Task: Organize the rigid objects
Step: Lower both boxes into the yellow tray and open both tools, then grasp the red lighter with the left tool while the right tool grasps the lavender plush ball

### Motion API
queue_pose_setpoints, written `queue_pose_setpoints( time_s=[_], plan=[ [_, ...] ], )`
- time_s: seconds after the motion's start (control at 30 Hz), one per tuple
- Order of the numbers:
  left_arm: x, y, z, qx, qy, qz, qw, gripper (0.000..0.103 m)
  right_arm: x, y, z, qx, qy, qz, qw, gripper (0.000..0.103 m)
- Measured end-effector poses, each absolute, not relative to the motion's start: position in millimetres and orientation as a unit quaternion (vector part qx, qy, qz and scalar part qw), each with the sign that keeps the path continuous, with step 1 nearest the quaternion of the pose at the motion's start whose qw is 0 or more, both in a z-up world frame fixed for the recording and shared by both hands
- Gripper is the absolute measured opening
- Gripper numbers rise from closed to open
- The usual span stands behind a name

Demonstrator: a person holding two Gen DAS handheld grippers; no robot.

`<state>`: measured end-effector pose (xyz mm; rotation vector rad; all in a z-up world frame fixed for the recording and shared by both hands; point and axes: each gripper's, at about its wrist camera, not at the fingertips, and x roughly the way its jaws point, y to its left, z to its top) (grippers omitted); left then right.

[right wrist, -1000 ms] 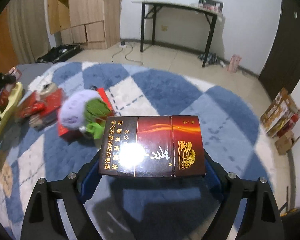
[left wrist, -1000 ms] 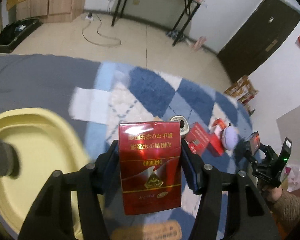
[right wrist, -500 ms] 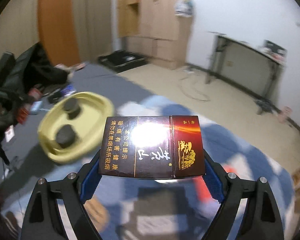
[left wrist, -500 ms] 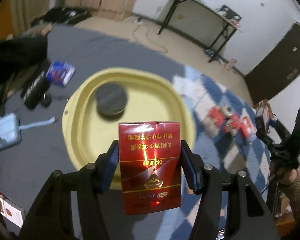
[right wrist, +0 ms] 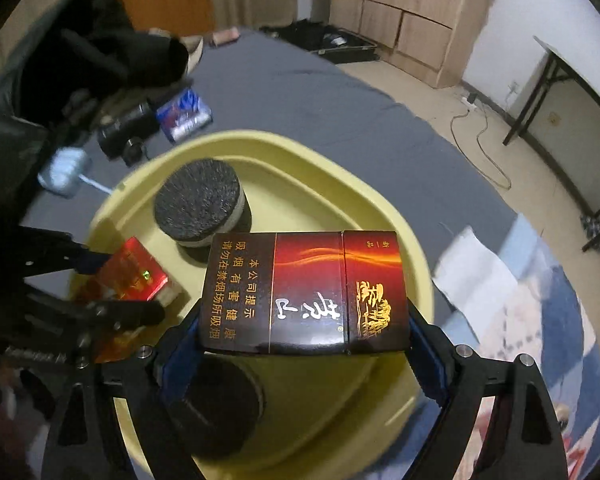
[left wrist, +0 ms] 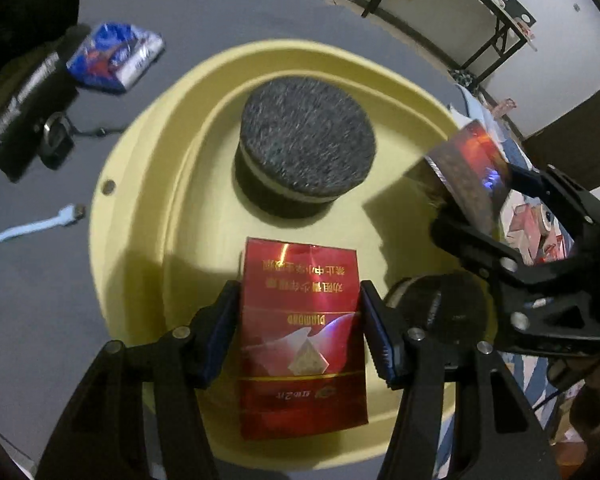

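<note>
1. Yellow basin: a second ago it lay at the edge of both views; now it sits directly beneath both grippers, so release is judged next.
2. Right gripper: clamped on the dark box, above the basin.
3. Left gripper: clamped on the red pack, lower than before, beside two round black pucks.

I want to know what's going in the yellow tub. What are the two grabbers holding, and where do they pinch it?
Left gripper pinches a red box by its long sides; right gripper pinches a dark brown box by its short ends.
</note>
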<state>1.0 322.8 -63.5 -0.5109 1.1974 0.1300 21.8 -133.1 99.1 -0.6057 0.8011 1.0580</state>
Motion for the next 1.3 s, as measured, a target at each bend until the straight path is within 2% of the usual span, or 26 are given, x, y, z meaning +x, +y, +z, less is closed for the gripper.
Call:
queue_pose_setpoints(
  time_s=[0.2,0.3,0.37,0.43,0.47,0.5,0.6,0.73,0.87,1.0,1.1,1.2,1.3],
  plan=[
    [5.3,318.1,-62.1,-0.216,0.534,0.066,0.815,0.062,36.0,-88.6,70.6,-0.312,0.396,0.473,0.723,0.089],
    [4.2,322.6,-59.7,-0.239,0.525,0.053,0.815,0.078,37.2,-84.2,66.0,-0.306,0.398,0.474,0.723,0.091],
    [-0.3,325.7,-57.2,-0.256,0.524,0.044,0.811,0.081,39.5,-88.5,70.2,-0.287,0.4,0.478,0.728,0.098],
    [-7.6,326.8,-47.7,-0.269,0.517,0.039,0.811,0.093,38.3,-104.0,81.4,-0.268,0.392,0.487,0.734,0.102],
    [-11.1,325.8,-40.1,-0.268,0.513,0.044,0.814,0.102,37.7,-111.2,87.5,-0.262,0.383,0.484,0.742,0.103],
    [-13.2,322.9,-29.7,-0.264,0.506,0.047,0.82,0.103,37.2,-120.0,95.5,-0.254,0.376,0.479,0.752,0.103],
    [-10.2,310.3,-1.3,-0.243,0.499,0.031,0.831,0.103,43.8,-165.2,127.4,-0.199,0.359,0.468,0.783,0.103],
    [12.1,256.1,34.4,-0.191,0.497,-0.03,0.846,0.103,64.7,-258.0,155.4,-0.138,0.358,0.433,0.816,0.103],
    [52.4,183.1,46.8,-0.115,0.512,-0.097,0.846,0.103,83.6,-369.7,159.8,-0.155,0.357,0.362,0.847,0.103],
    [82.6,107.1,38.5,-0.054,0.527,-0.181,0.829,0.103,97.2,-469.5,137.5,-0.158,0.384,0.292,0.862,0.103],
    [113.3,50.4,22.7,0.011,0.548,-0.233,0.803,0.103,100.6,-509.0,109.5,-0.126,0.409,0.281,0.859,0.103],
    [136.0,23.1,3.7,0.032,0.568,-0.23,0.789,0.102,101.4,-525.6,81.8,-0.075,0.433,0.281,0.853,0.103],
    [146.6,8.2,-2.0,0.033,0.553,-0.249,0.795,0.099,107.3,-537.9,71.6,-0.062,0.439,0.293,0.847,0.103]
  ],
)
